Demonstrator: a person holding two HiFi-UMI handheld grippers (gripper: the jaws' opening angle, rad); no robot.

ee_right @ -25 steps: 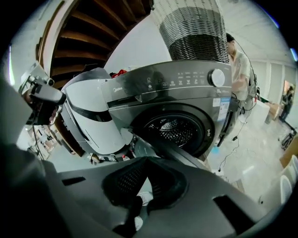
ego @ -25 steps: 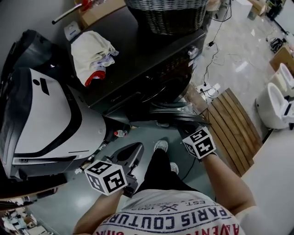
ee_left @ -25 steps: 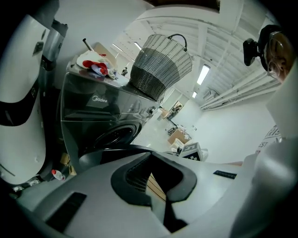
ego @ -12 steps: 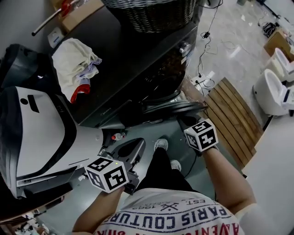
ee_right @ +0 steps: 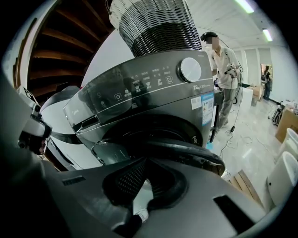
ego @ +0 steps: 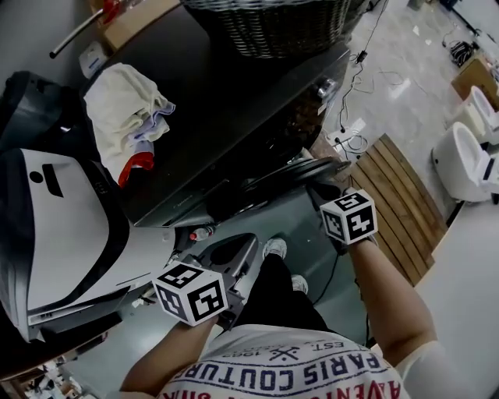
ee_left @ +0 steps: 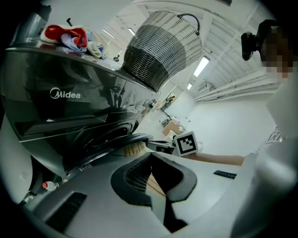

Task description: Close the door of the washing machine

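Note:
The dark washing machine (ego: 234, 101) stands in front of me, its control panel (ee_right: 153, 88) facing the right gripper view. Its round door (ego: 284, 178) hangs partly open, with a narrow gap to the drum opening. My right gripper (ego: 326, 193) is shut with nothing in it, its tips right against the door's dark rim (ee_right: 191, 151). My left gripper (ego: 238, 261) hangs lower left, apart from the machine, shut and empty. In the left gripper view the door (ee_left: 116, 139) and the right gripper's marker cube (ee_left: 186, 143) show beyond the left gripper (ee_left: 151, 155).
A wicker basket (ego: 273, 23) and a bundle of cloth (ego: 125, 109) lie on the machine's top. A white and black appliance (ego: 54, 226) stands at left, a small bottle (ego: 201, 232) beside it. A wooden slatted mat (ego: 390, 203) and cables (ego: 355, 132) lie at right. A person (ee_right: 223, 69) stands beyond.
The door has swung closer to the machine's front. My right gripper has moved forward with it, staying at its rim. The left gripper has barely shifted.

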